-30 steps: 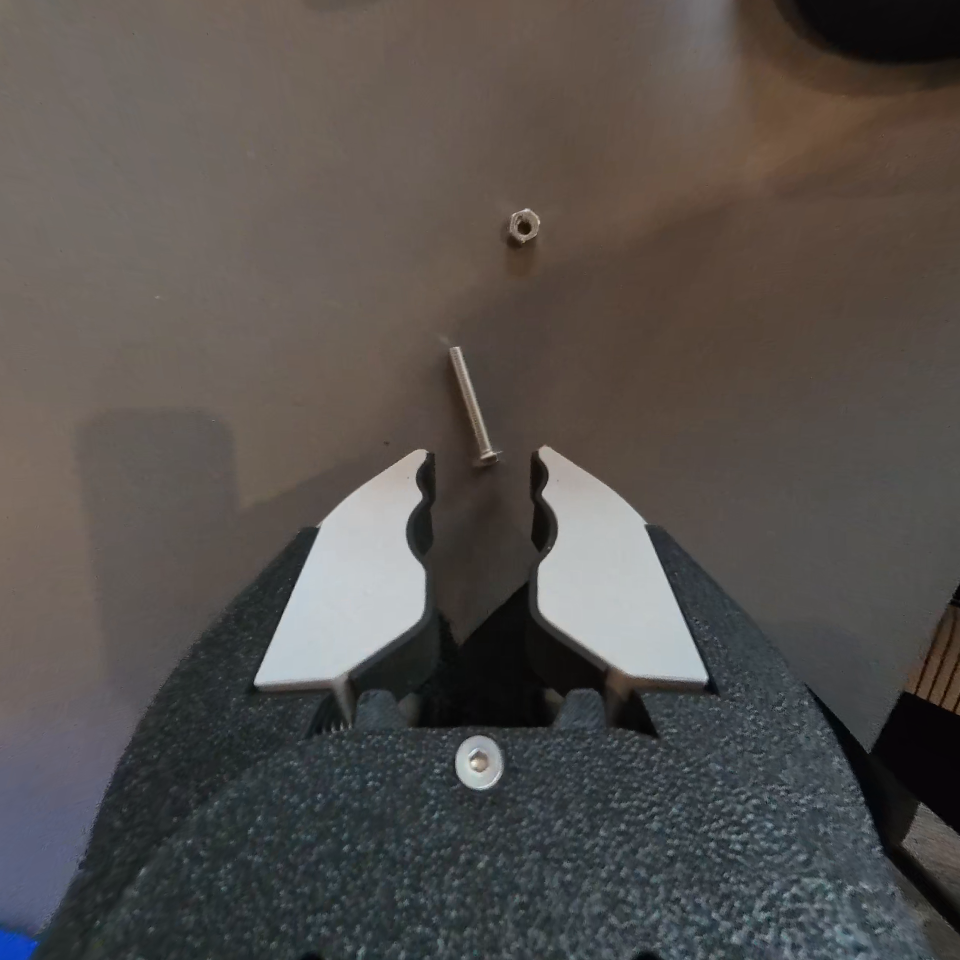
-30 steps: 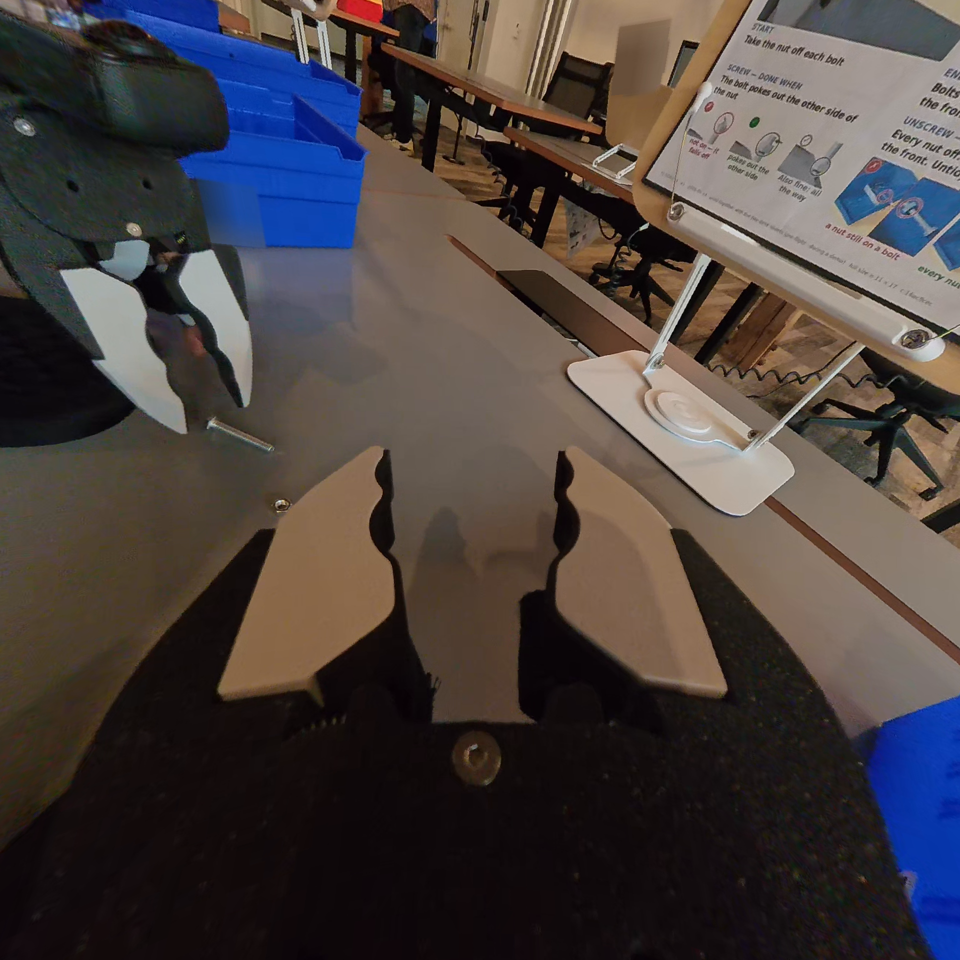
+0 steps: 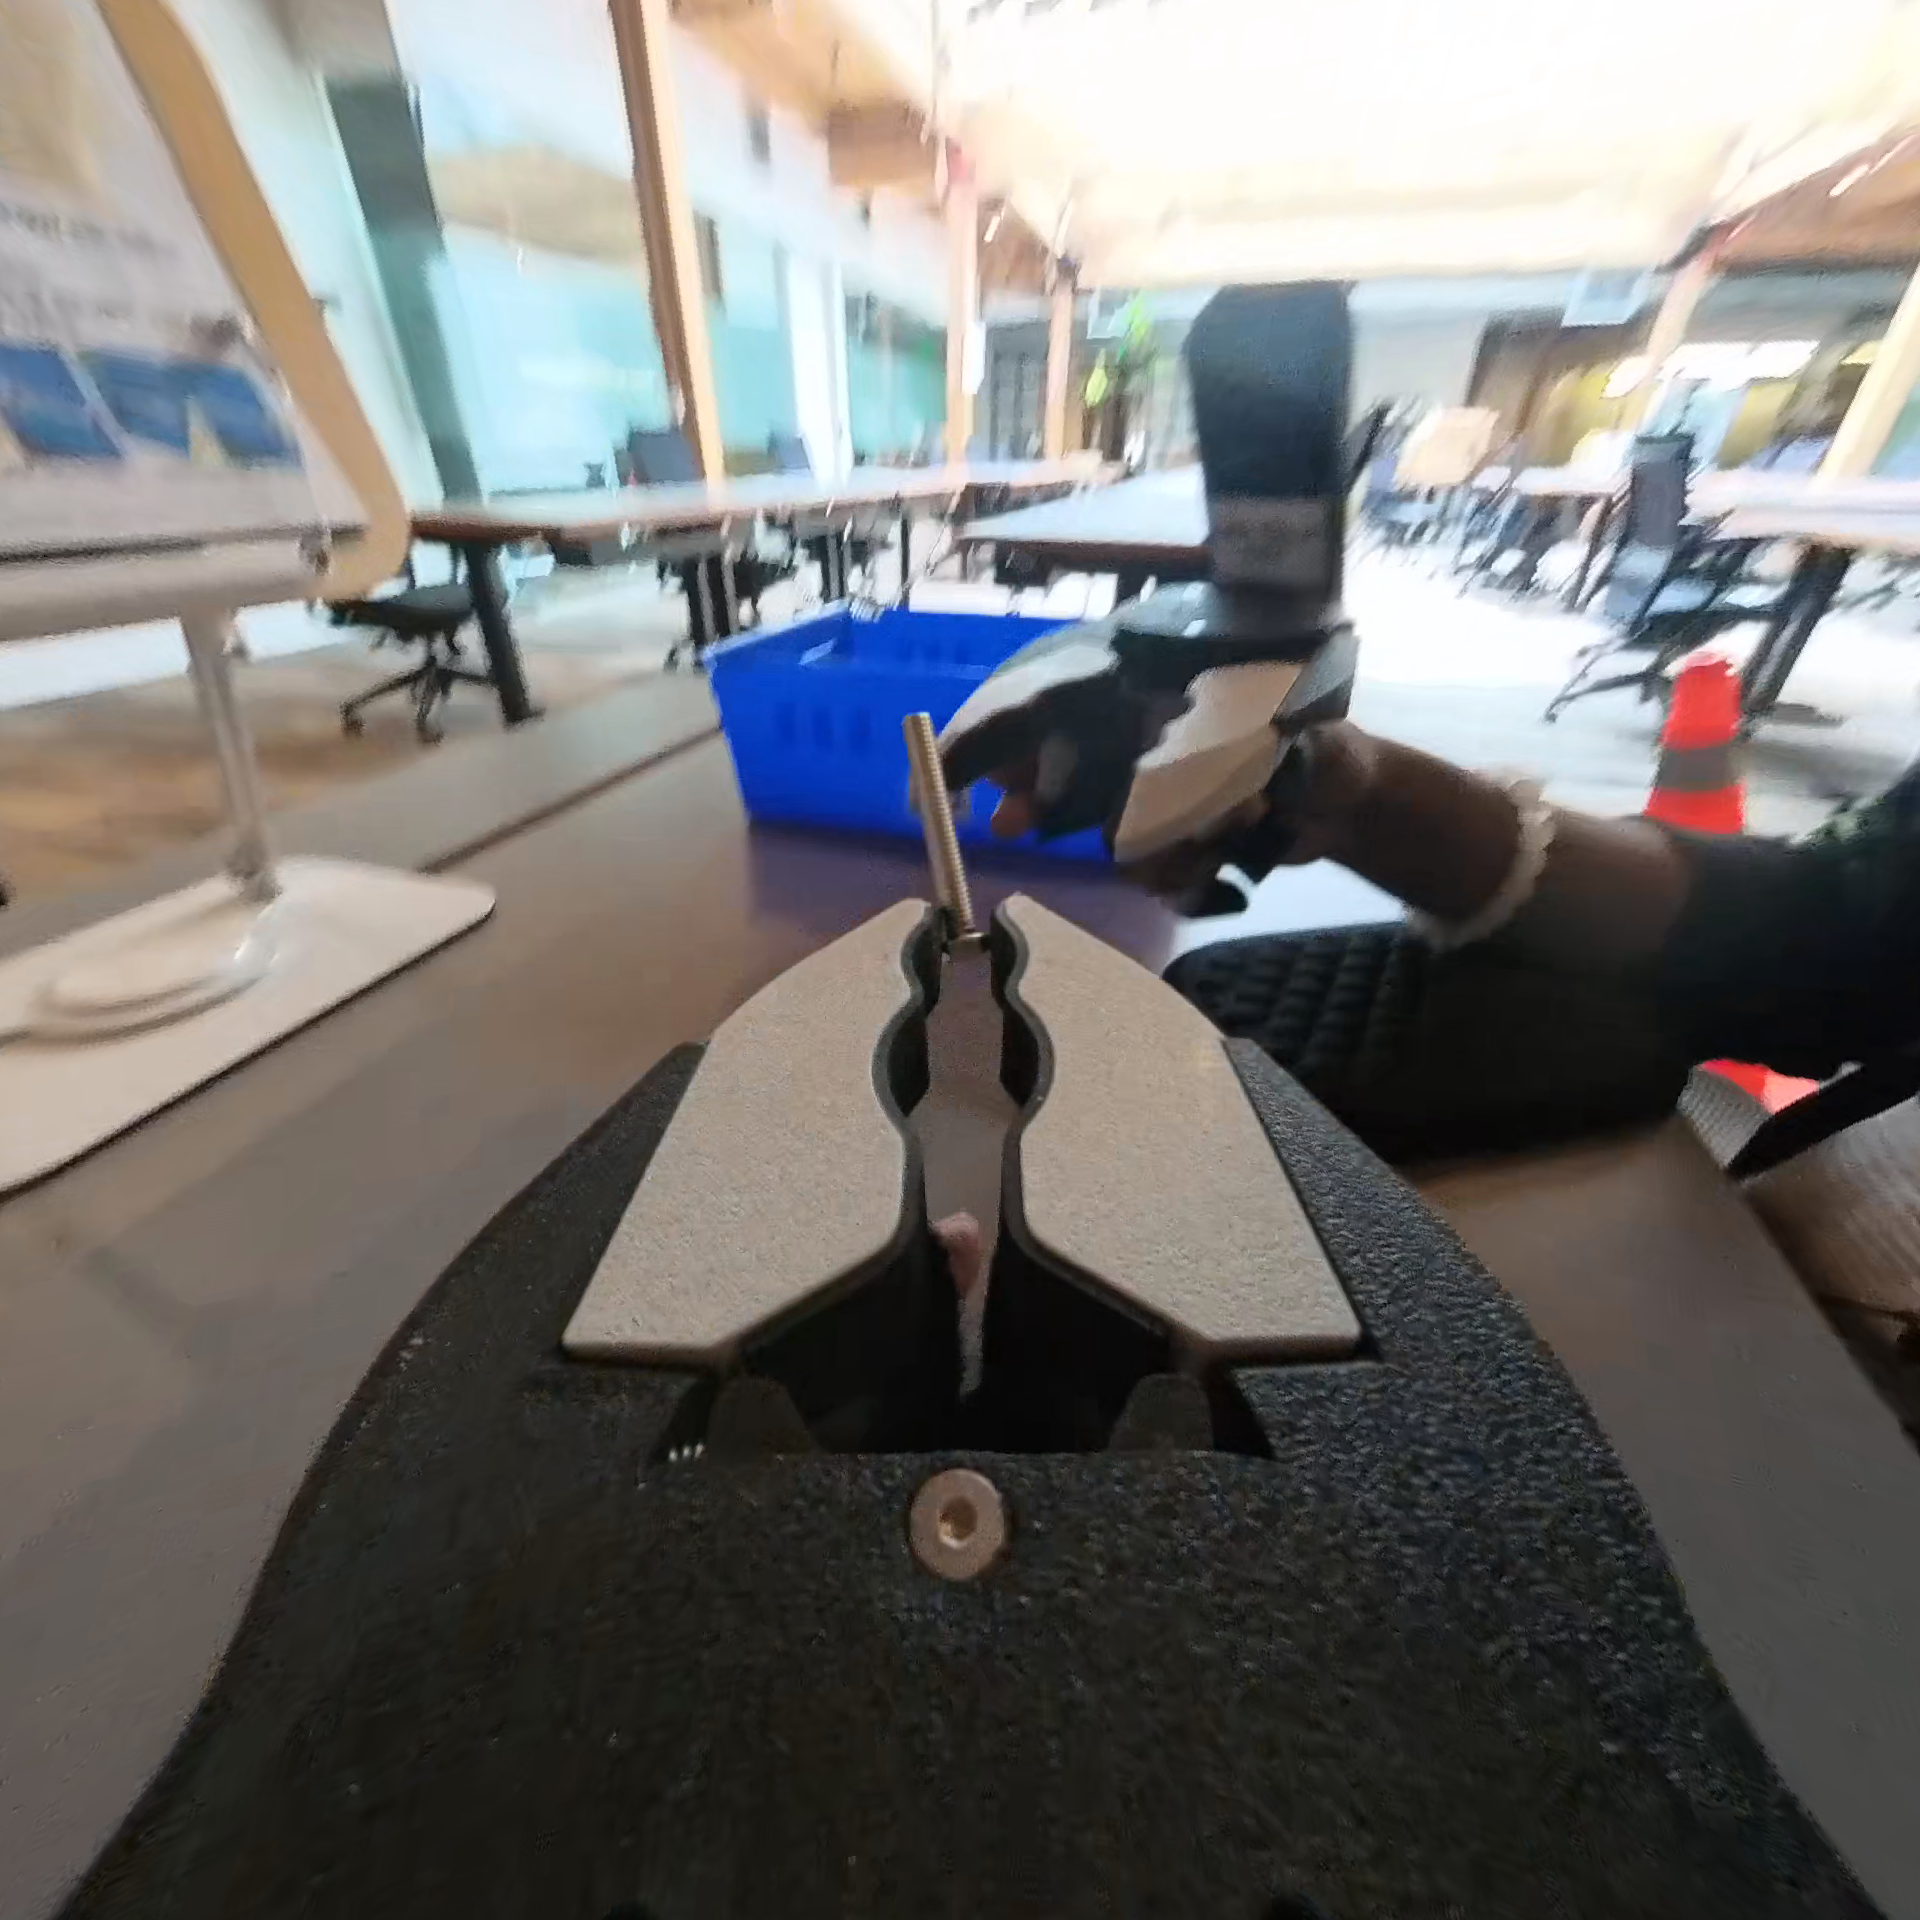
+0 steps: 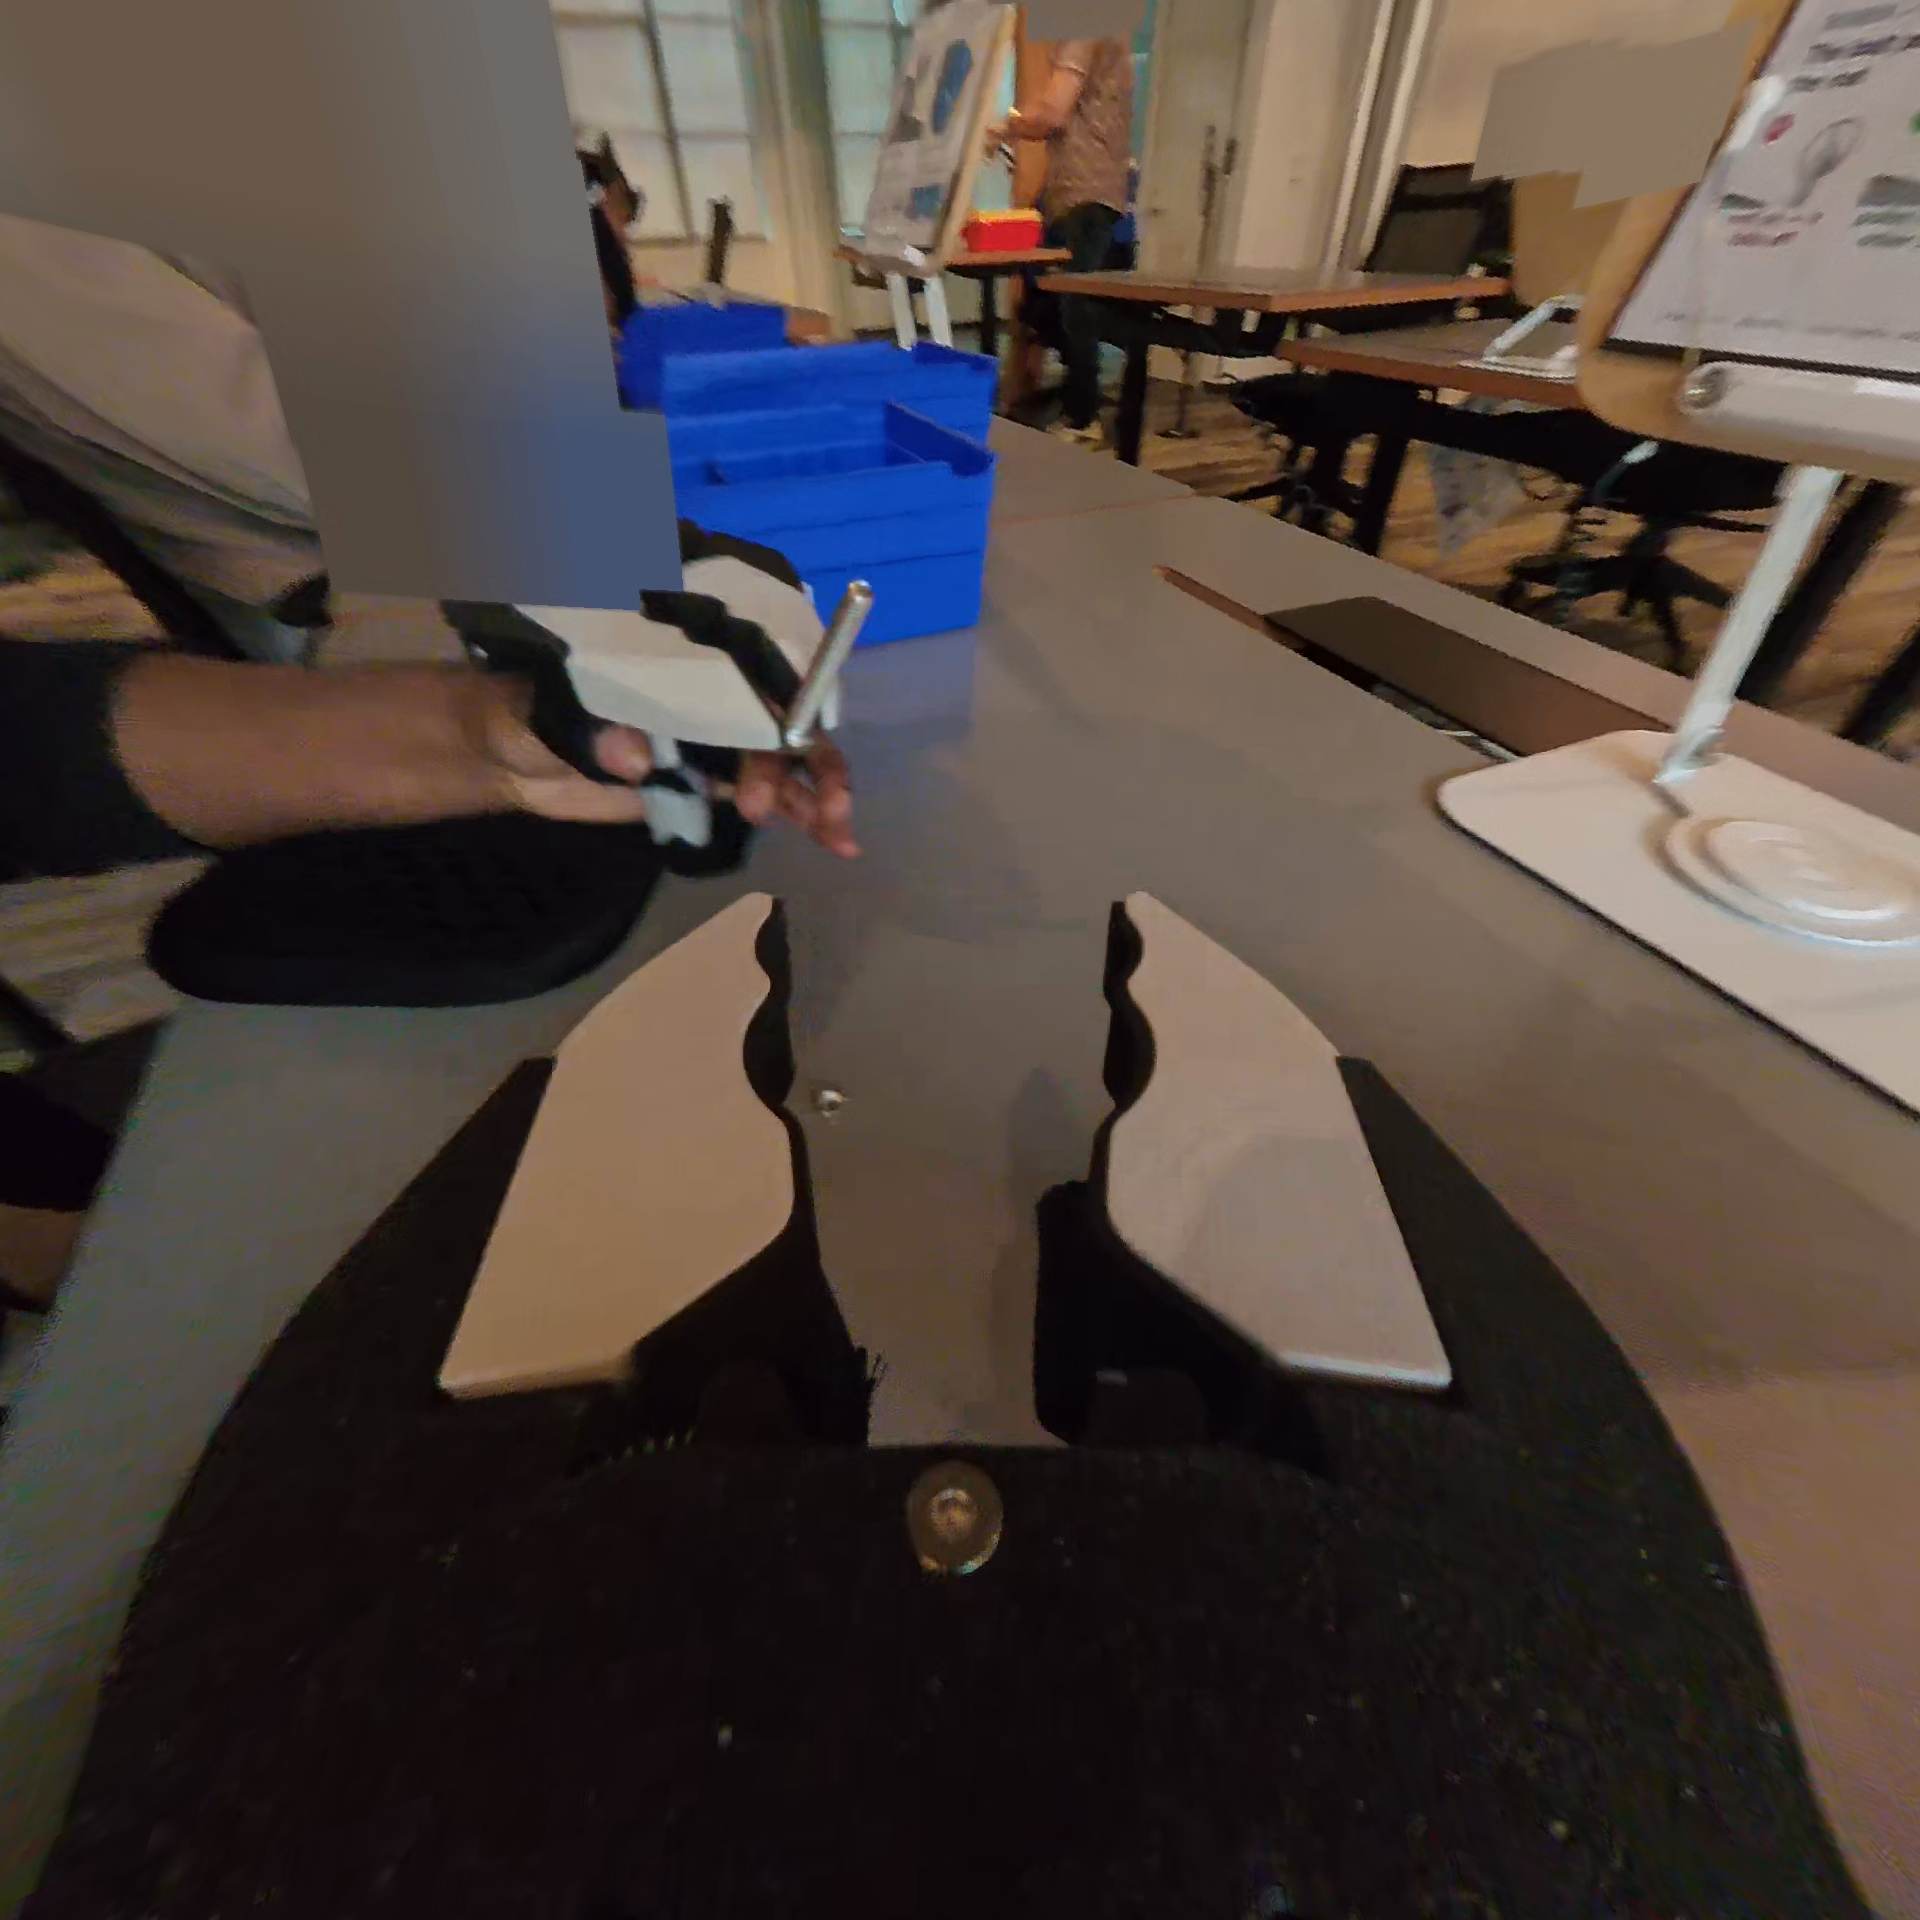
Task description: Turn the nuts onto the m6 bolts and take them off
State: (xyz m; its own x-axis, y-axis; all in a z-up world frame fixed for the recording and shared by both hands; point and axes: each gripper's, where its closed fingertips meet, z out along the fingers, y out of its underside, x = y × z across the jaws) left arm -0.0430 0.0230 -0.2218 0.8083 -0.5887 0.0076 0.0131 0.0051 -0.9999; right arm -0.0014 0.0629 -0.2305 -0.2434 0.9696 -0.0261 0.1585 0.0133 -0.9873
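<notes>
L fingers (image 3: 831, 1101) clamp bolt (image 3: 938, 821) at its head, shank upright; R gripper (image 4: 945, 914) jaws wide apart w/ nut (image 4: 828, 1099) between: centre, pinch its flats.

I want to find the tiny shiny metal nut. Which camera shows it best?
The right wrist view: the small silver nut lies on the grey table between the open right gripper's fingers. The left wrist view shows no nut, only the long silver bolt clamped in the left gripper.

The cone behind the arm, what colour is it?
Orange-red cone with a grey band, seen best in the left wrist view.
</notes>
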